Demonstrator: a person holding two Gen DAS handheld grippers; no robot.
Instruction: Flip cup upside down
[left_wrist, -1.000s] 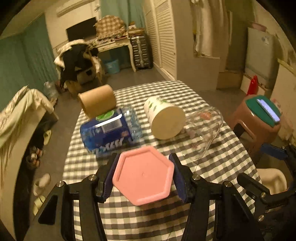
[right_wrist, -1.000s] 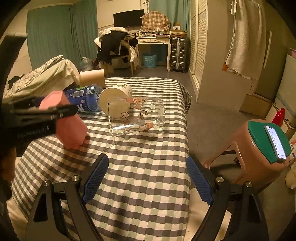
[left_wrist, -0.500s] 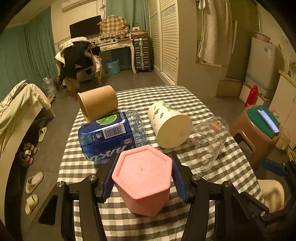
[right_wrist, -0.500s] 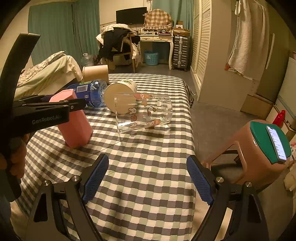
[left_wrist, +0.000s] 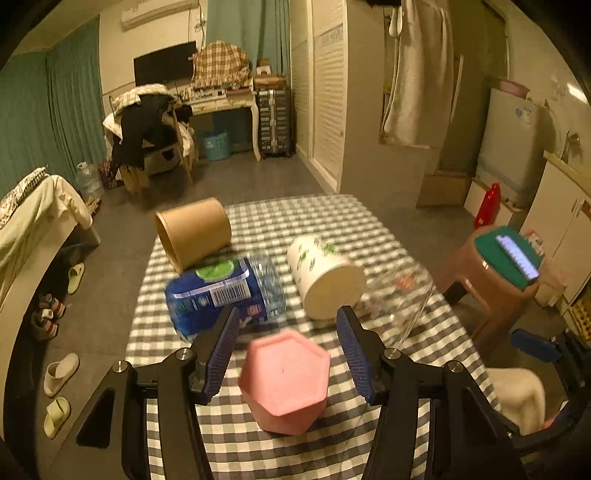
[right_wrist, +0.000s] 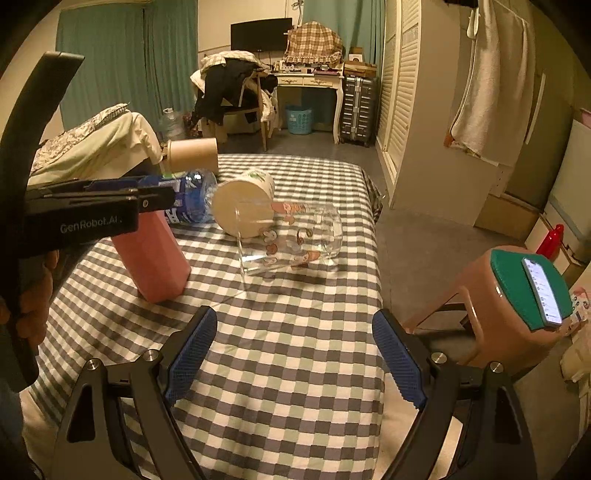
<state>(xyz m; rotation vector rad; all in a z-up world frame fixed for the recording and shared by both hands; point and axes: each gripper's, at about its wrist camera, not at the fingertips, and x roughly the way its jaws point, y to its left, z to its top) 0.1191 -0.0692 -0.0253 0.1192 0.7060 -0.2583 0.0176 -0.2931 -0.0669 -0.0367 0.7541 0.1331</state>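
Observation:
A pink hexagonal cup (left_wrist: 284, 380) stands upside down on the checked tablecloth, its flat base facing up; it also shows in the right wrist view (right_wrist: 151, 258). My left gripper (left_wrist: 288, 332) is open, its blue pads apart on either side of and just above the cup, not touching it. My right gripper (right_wrist: 291, 354) is open and empty over the near part of the table.
A clear glass (right_wrist: 291, 240), a white paper cup (left_wrist: 325, 280), a blue-labelled water bottle (left_wrist: 225, 295) and a brown paper cup (left_wrist: 192, 232) lie on their sides on the table (right_wrist: 295, 369). A stool with a phone (right_wrist: 532, 291) stands to the right.
The left gripper set the pink cup down upside down, opened its jaws and drew up and back from it. The right gripper stayed open and hardly moved.

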